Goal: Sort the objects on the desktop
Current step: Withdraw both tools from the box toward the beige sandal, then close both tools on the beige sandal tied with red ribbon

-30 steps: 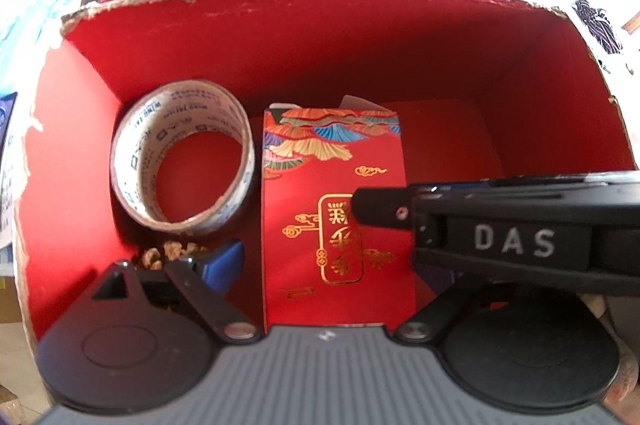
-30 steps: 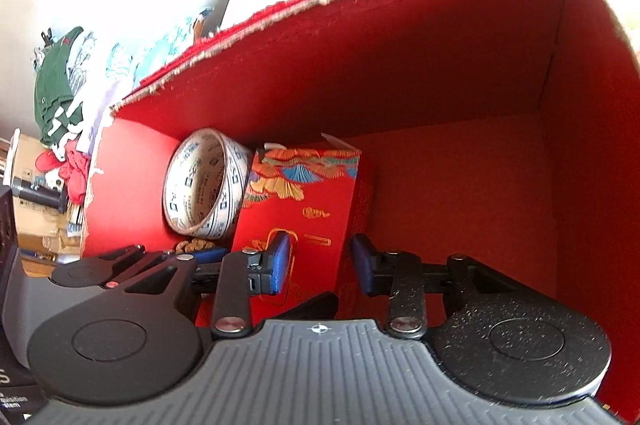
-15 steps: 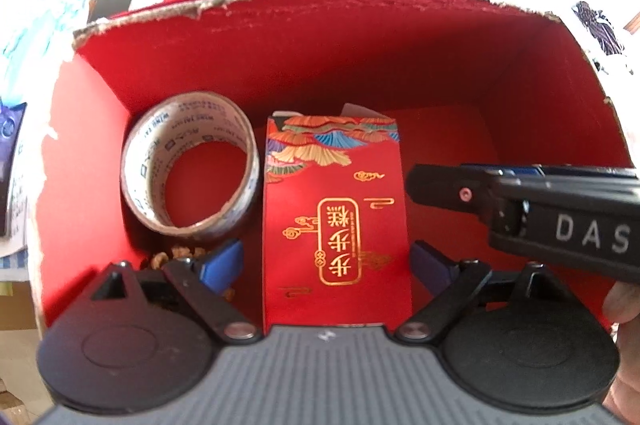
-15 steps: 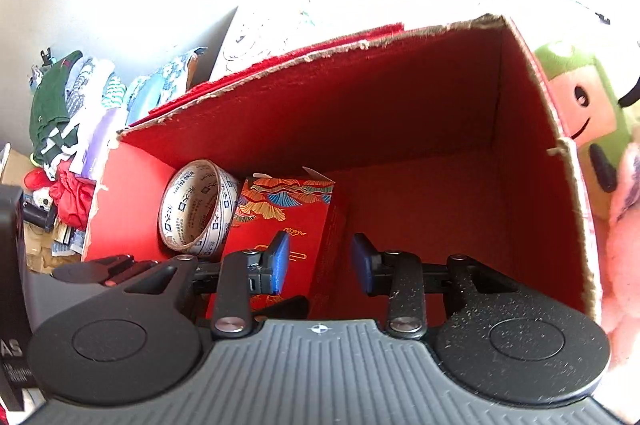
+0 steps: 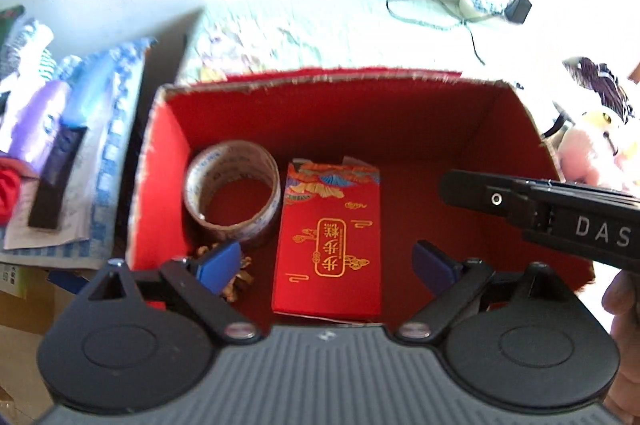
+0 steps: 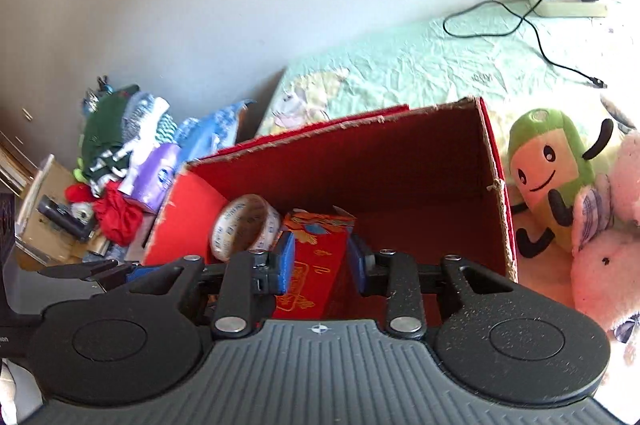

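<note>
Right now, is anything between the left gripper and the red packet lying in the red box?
Nothing visible. The left gripper hangs open straight over the red packet, a finger to each side. The tape roll sits left of it; the right gripper is off to the right.

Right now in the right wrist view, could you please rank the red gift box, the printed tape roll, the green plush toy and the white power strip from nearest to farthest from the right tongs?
1. Red gift box, between the open tongs.
2. Printed tape roll, just left.
3. Green plush toy, right, outside the red cardboard box.
4. White power strip, far back right.
</note>
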A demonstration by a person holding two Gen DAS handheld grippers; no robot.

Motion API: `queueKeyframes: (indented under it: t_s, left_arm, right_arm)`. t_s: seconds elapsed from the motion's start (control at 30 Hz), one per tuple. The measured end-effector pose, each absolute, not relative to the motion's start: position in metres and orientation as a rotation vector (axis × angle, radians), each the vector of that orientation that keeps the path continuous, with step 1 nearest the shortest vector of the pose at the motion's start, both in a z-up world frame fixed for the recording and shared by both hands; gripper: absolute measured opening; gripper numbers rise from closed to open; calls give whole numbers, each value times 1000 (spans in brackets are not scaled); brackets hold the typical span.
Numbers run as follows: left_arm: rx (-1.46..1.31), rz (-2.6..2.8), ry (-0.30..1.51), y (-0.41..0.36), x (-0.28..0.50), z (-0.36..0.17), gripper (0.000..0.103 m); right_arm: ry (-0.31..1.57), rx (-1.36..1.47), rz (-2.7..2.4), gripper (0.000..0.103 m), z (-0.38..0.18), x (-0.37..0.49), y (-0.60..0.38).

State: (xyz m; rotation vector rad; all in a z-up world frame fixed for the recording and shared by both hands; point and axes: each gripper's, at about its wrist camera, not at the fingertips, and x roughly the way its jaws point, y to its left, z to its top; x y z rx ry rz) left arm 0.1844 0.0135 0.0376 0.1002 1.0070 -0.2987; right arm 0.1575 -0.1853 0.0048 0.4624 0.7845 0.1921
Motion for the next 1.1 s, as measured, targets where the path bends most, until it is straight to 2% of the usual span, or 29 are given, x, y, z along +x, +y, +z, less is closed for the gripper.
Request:
queueKeyframes:
  t_s: [0.27,0.43,0.7,1.1]
  left_arm:
    - [83,-264,927,12,141,63,96]
    - [6,-268,948,19,125,62,99]
    - [-111,-311,989,23,83,46,100]
    - [2,-282,1050,-12,28,4,97]
  right_arm:
    - [617,425,230,35,28,124,-190]
    - [648,432,324,36,32,114,-193]
    - [667,418,490,36,34,85,-191]
    - [831,415,578,37,-17,58,-187]
